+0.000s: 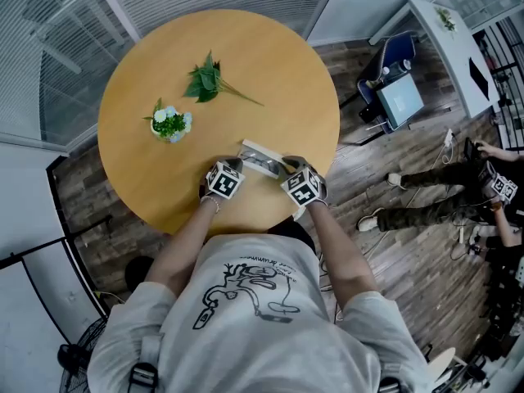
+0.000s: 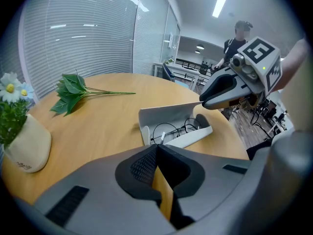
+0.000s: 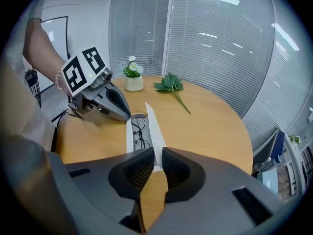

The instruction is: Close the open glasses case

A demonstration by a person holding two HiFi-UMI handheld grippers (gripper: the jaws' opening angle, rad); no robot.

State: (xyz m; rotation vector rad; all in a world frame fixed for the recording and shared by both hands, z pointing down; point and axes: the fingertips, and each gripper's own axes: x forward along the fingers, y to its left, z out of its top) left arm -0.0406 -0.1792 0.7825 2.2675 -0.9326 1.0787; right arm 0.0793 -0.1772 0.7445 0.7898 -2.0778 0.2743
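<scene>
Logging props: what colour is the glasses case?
Light grey-white glasses case; left gripper view shows it best.

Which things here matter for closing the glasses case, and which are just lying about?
For the job: glasses case, glasses inside it, left gripper, right gripper.
Lying about: leafy sprig, flower pot, both on the table.
</scene>
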